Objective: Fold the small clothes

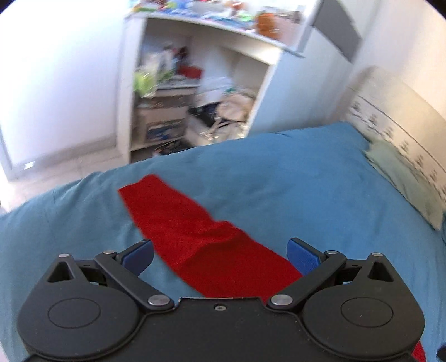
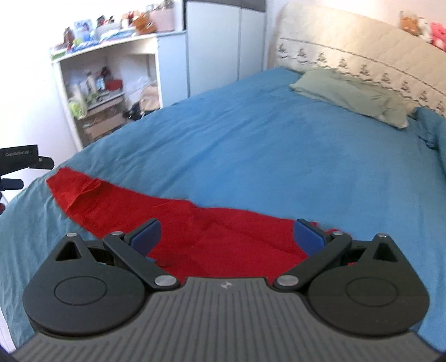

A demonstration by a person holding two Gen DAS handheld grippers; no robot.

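On a blue bedspread (image 2: 264,139) lies a long red garment (image 2: 195,236), stretched out flat with one end rumpled. Both the left gripper (image 1: 220,256) and right gripper (image 2: 227,236) hover over it, fingers spread apart, holding nothing. A pinch might catch the bedspread too (both fabrics are soft), dragging it along.

You are working in a home bedroom. A wide bed (image 2: 278,144) with a blue cover fills most of the right wrist view, and at its far edge a pale green pillow (image 2: 351,97) lies against a cream quilted headboard (image 2: 348,47) with soft toys (image 2: 421,26) on top. Beyond the bed's far left corner stands a white shelf unit (image 1: 195,83) crammed with household clutter, next to a tall wardrobe (image 2: 223,41).
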